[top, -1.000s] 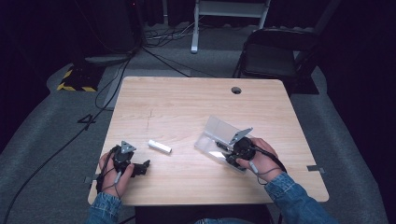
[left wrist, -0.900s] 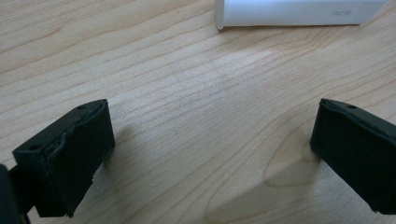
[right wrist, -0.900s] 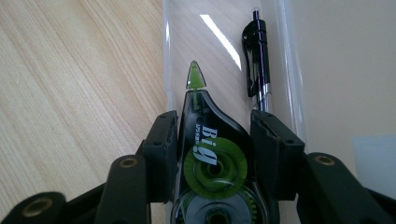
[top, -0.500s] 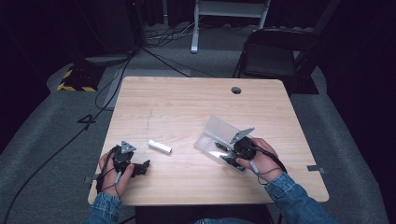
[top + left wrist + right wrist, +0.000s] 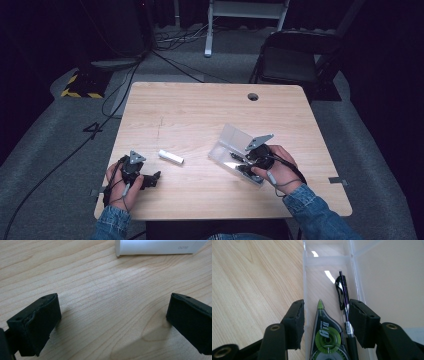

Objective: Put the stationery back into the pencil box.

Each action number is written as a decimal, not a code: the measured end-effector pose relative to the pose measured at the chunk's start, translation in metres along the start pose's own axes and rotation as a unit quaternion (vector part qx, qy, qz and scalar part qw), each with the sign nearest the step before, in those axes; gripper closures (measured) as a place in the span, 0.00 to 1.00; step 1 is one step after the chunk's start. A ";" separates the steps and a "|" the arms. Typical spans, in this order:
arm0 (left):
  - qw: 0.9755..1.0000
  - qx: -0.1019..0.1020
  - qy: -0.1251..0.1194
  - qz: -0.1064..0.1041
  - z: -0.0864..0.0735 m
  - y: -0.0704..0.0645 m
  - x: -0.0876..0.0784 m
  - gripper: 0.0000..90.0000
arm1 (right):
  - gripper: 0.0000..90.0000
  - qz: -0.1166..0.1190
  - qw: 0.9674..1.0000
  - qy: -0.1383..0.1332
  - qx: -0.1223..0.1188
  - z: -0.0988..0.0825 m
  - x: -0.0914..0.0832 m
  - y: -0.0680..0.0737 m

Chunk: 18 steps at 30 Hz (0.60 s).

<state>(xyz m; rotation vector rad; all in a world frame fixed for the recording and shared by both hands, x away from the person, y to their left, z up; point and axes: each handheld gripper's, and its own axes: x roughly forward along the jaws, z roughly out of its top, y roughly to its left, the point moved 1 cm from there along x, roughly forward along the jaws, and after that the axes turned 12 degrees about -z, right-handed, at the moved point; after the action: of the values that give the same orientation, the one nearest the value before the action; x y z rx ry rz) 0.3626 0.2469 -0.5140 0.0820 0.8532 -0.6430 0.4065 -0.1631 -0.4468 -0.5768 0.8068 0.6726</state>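
Here, near the table's front left corner, the left gripper is rested with its jaws spread wide and empty, and a white tube is seen just beyond it. Toward the front right, the right gripper is set over a clear plastic case; its jaws, having just been opening, are parted around a green correction tape and a black pen lying inside, neither being pressed.

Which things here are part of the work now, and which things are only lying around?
Part of the work:
- clear plastic case, open on the table
- correction tape and black pen inside it
- right tool, its jaws have just been opening, around the tape without pressing it
- white tube ahead of the open left tool

Lying around:
- folding chair
- floor cables
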 end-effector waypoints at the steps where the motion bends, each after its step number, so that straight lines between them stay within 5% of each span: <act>1: 1.000 0.000 0.000 0.000 0.000 0.000 0.000 0.00 | 0.53 0.000 1.000 -0.002 -0.001 0.002 0.000 0.001; 18: 1.000 0.000 0.001 0.000 0.000 0.000 0.000 0.00 | 0.52 0.012 0.998 -0.052 -0.031 0.052 -0.009 0.026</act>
<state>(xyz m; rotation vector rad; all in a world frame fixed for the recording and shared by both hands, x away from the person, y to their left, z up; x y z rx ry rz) 0.3627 0.2469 -0.5139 0.0819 0.8547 -0.6426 0.4066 -0.1129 -0.4153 -0.5847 0.6992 0.7468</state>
